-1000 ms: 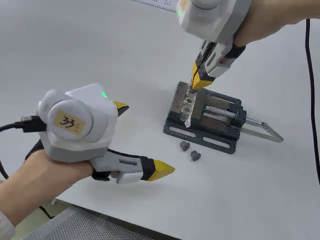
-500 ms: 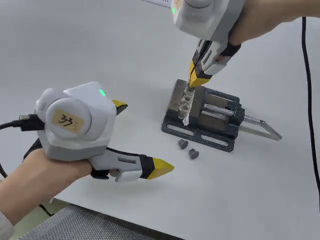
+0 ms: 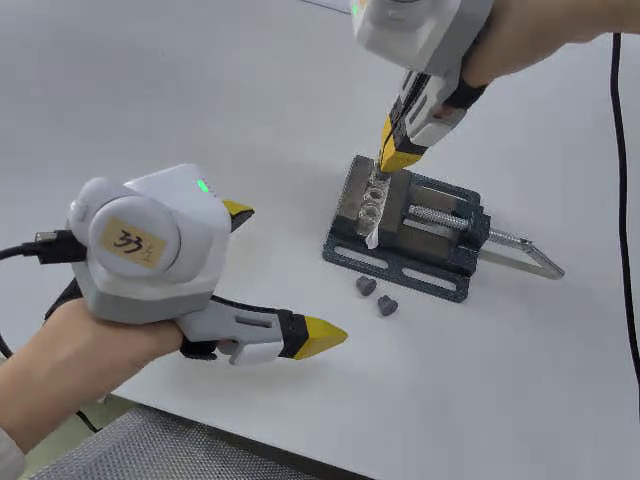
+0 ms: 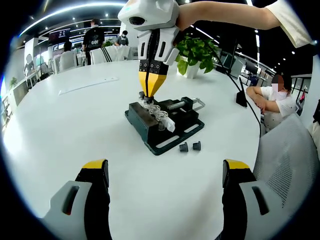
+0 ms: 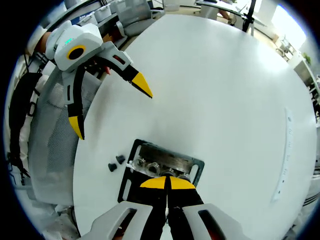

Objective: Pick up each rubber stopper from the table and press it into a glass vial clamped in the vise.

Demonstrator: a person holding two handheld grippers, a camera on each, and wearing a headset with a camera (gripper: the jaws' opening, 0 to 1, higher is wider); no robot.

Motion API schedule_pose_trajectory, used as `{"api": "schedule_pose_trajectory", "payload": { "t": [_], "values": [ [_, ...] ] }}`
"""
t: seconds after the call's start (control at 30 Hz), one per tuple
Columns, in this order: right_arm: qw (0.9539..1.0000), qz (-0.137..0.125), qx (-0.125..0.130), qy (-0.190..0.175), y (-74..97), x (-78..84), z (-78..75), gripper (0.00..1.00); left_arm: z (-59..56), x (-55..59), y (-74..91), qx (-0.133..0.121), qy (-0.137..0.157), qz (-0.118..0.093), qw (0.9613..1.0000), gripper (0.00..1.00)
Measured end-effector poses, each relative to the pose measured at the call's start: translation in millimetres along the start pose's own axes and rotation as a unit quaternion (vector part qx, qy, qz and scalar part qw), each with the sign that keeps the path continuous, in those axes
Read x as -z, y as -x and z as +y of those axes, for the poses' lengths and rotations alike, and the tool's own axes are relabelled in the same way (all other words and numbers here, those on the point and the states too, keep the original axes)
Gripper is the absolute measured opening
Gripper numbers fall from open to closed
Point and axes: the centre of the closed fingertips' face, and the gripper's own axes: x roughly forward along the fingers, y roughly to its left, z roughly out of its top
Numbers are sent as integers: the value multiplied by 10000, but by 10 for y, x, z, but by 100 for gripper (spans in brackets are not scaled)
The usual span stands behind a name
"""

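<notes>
- two small dark rubber stoppers lie on the white table. they are side by side, not touching, just off the vise at its 7 o'clock in the head view.
- the glass vials stand in a row, pinched between the two blocks of the vise, open ends up.
- the right gripper comes down from 12 o'clock, and its yellow tips sit right at the far vial. its jaws are squeezed tight together. i cannot tell if a stopper is under them.
- the left gripper view sees this from the side. there the right gripper stands straight up over the row, and a tiny dark bit shows by its tips, too small to tell what it is.
- the right gripper view looks straight down, so its own yellow tips hide that vial. the other vials peek out at 10 o'clock from the tips.
- the left gripper floats over the table, well apart from the vise, at its 8 o'clock. its jaws are spread wide with nothing between them.
- a white scrap sticks out at the near end of the row.
- a long metal handle pokes out of the vise at 3 o'clock, and a black cable runs down the right edge.
- the left gripper view also shows a green plant, people far off, and a grey chair.
</notes>
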Motion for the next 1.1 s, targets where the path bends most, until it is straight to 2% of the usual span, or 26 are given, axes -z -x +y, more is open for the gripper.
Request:
{"api": "schedule_pose_trajectory", "payload": {
  "t": [0.27, 0.33, 0.5, 0.63, 0.67, 0.9, 1.0, 1.1],
  "values": [
    [9998, 136, -119, 12, -39, -14, -64, 0, 1, -8, -23, 19, -12, 5, 10000, 94],
    [9996, 235, -103, 94, -34, -19, -2, 0, 4, -1, -21, 25, 7, -4, 10000, 94],
    [9987, 461, -49, 207, -69, -47, -21, 0, 11, 18, -15, 15, 28, 0, 10000, 94],
    [9988, 465, -74, 156, -61, -23, -17, 0, 14, 20, 0, 1, 59, -8, 10000, 94],
    [9989, 446, -66, 94, -28, -6, 69, 0, 17, 23, 4, -9, 49, -12, 10000, 94],
    [9988, 481, -74, 78, 55, 4, 302, 0, 24, 16, 1, -23, 43, -28, 10000, 94],
    [9987, 496, -76, 96, 79, 8, 364, 0, 19, 27, -7, -10, 52, -7, 10000, 94],
    [9988, 473, -111, 39, 85, 7, 354, 0, 25, 22, -1, -12, 105, -31, 9999, 94]
  ]
}}
